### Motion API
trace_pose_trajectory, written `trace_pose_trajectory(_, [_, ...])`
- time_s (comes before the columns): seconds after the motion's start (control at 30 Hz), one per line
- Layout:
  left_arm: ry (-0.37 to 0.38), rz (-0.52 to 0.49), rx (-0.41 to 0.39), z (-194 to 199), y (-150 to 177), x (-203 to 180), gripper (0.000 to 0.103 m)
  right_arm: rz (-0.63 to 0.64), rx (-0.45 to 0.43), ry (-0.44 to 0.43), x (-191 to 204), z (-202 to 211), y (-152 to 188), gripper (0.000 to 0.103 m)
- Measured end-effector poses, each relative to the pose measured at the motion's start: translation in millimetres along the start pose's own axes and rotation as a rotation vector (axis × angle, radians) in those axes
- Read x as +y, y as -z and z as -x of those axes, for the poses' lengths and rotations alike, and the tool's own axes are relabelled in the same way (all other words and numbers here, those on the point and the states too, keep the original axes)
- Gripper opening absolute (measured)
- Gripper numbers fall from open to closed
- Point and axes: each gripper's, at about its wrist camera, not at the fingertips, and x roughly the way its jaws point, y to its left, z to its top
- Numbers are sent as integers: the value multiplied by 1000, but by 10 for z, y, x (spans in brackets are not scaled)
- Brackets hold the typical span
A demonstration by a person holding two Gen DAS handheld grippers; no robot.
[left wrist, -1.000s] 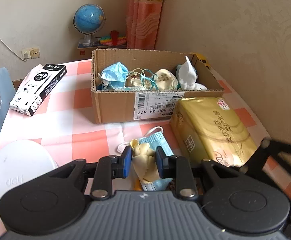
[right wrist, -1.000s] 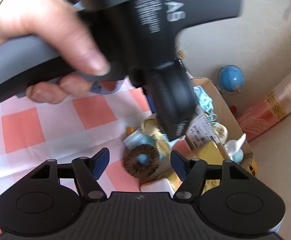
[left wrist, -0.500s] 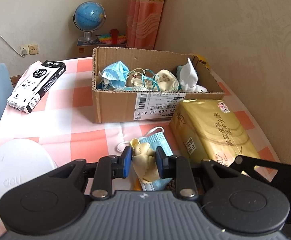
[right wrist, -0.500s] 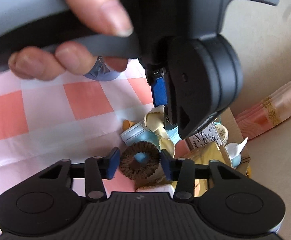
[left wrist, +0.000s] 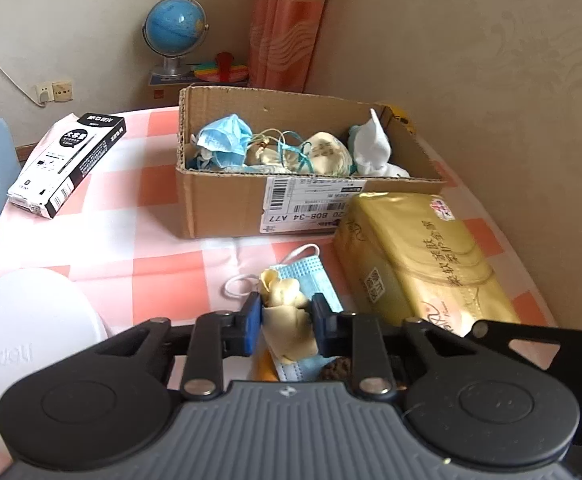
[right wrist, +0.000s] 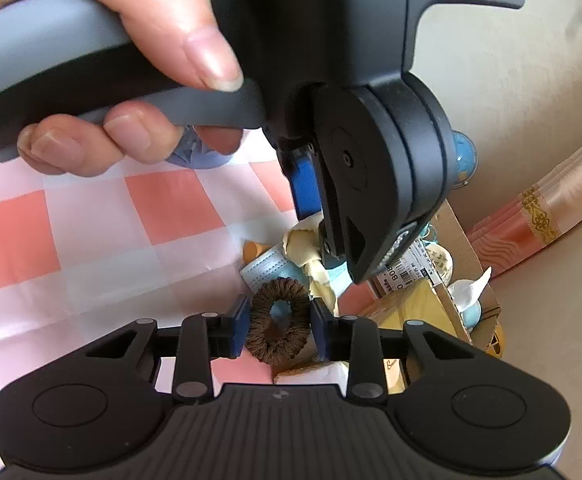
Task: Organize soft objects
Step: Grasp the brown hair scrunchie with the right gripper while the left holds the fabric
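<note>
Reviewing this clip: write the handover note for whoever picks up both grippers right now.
Left gripper: shut on the yellow cloth, which lies over a blue mask.
Right gripper: shut on the brown scrunchie beside that pile.
Done: the cardboard box already holds masks and cloths.
Left: move cloth, scrunchie and mask into the box.

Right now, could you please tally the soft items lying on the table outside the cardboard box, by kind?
Blue face mask: 1
Cream cloth: 1
Brown scrunchie: 1
Gold tissue pack: 1
Total: 4
</note>
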Motion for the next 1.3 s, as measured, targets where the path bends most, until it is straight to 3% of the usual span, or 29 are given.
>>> trace_pose_trajectory(0.07, [-4, -12, -4, 28, 3, -10, 24, -6, -6, -6, 8, 25, -5, 35])
trace_pose_trajectory(0.13, [-5, -24, -8, 59, 3, -17, 24, -16, -11, -17, 9, 55, -8, 24])
trace_pose_trajectory(0.27, [-12, -51, -10, 126, 4, -26, 24, -36, -6, -25, 1, 75, 12, 24])
trace_pose_trajectory(0.4, [-21, -50, -14, 180, -1, 1, 23, -70, -3, -42, -22, 95, 35, 27])
trace_pose_trajectory(0.53, [-25, -53, -25, 213, -2, 15, 23, -93, -3, -62, -19, 104, 33, 39])
trace_pose_trajectory(0.7, [-22, -56, -27, 208, -2, 17, 24, -129, -1, -64, -17, 101, -5, 40])
trace_pose_trajectory(0.87, [-20, -57, -33, 219, -3, 36, 24, -230, -2, -100, -82, 138, 19, 50])
trace_pose_trajectory(0.93, [-19, -58, -33, 215, -3, 40, 24, -276, 5, -126, -103, 124, 57, 60])
trace_pose_trajectory(1.03, [-17, -60, -34, 213, 0, 38, 23, -344, 28, -173, -106, 69, 119, 61])
trace_pose_trajectory(1.3, [-9, -68, -31, 203, 3, 18, 23, -489, 42, -189, -139, 5, 125, 61])
